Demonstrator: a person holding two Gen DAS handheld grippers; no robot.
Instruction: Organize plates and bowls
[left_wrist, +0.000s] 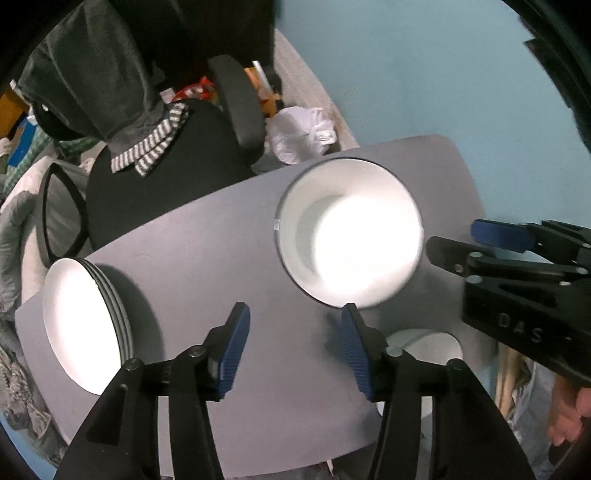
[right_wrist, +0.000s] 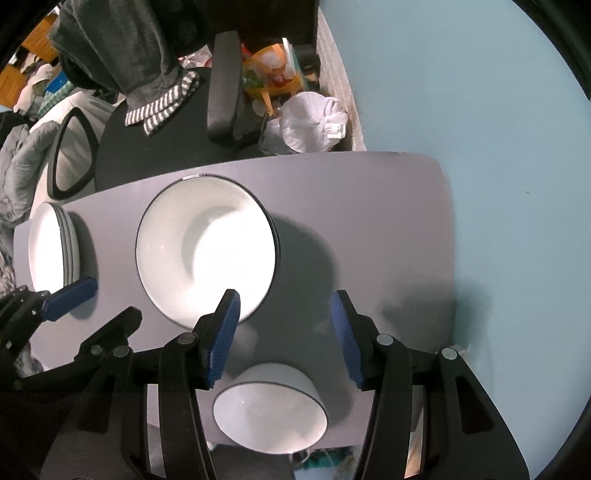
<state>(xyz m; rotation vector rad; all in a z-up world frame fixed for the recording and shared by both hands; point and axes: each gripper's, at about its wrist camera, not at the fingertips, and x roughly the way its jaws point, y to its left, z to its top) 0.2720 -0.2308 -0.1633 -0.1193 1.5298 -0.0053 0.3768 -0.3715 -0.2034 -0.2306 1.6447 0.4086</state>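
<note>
Two tools hang over the bench (right_wrist: 369, 206), both pointing straight down, and both are released: my left tool (left_wrist: 293, 345) has nothing but bare bench between its blue pads, and my right tool (right_wrist: 284, 332) is just as empty, its jaws parted above the gap between two bowls. No earlier view is at hand, so I judge only from how things lie.

Just beyond the tip of my left tool, a little to its right, sits the large bowl (left_wrist: 351, 232), upright, white inside with a dark rim. It looks to be more than one bowl nested, though the glare hides the seams and I cannot tell how many. Well off to the left of that tool stands a stack of plates (left_wrist: 86, 325), several rims showing at its edge. Directly beneath my right tool, nearer than its pads, is a small bowl (right_wrist: 269, 417), standing alone near the near edge of the bench.

My reading is that a piece has been set down and I am between placements, with the small bowl the one item not yet grouped. The next move calls for lowering my right tool over that bowl's rim, one pad inside and one outside, clenching, and carrying it to the large bowl.
</note>
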